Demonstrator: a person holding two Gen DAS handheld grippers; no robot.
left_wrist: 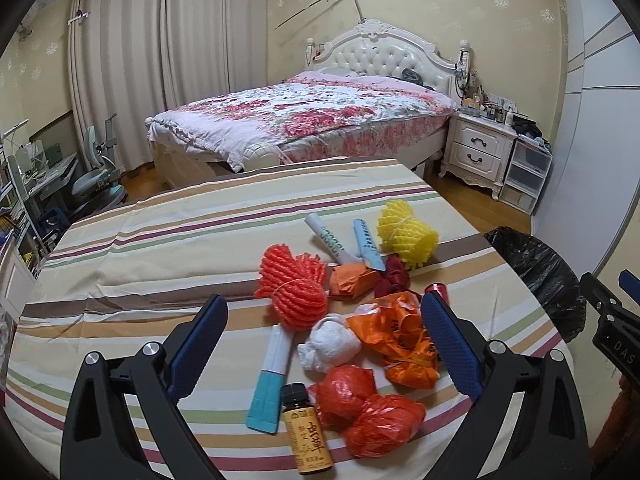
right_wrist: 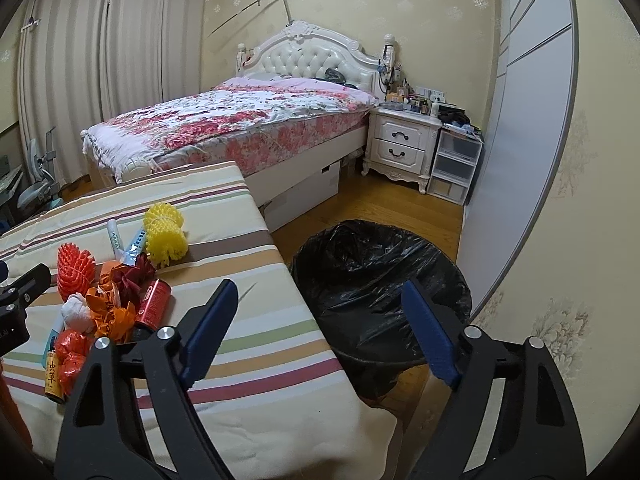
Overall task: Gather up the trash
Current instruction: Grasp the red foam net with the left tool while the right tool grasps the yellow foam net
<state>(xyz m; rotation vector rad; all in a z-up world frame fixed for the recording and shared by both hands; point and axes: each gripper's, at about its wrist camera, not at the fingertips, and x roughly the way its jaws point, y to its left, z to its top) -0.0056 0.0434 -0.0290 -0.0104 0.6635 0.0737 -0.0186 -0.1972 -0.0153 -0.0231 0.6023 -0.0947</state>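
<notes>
the left gripper (left_wrist: 322, 320) tilts down over the trash pile (left_wrist: 360, 340), jaws apart; the right gripper (right_wrist: 320, 308) angles toward the bin (right_wrist: 380, 280), jaws apart, empty.

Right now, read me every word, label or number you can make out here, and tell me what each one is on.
"虫草": large characters on the brown bottle's yellow label; the smaller print around them is too small to read.
"DAS": on the right gripper's black body; it is cut off at the picture's edge.
Print on the two rolled paper tubes and: too blurred to read.
Red can: no readable text.
</notes>
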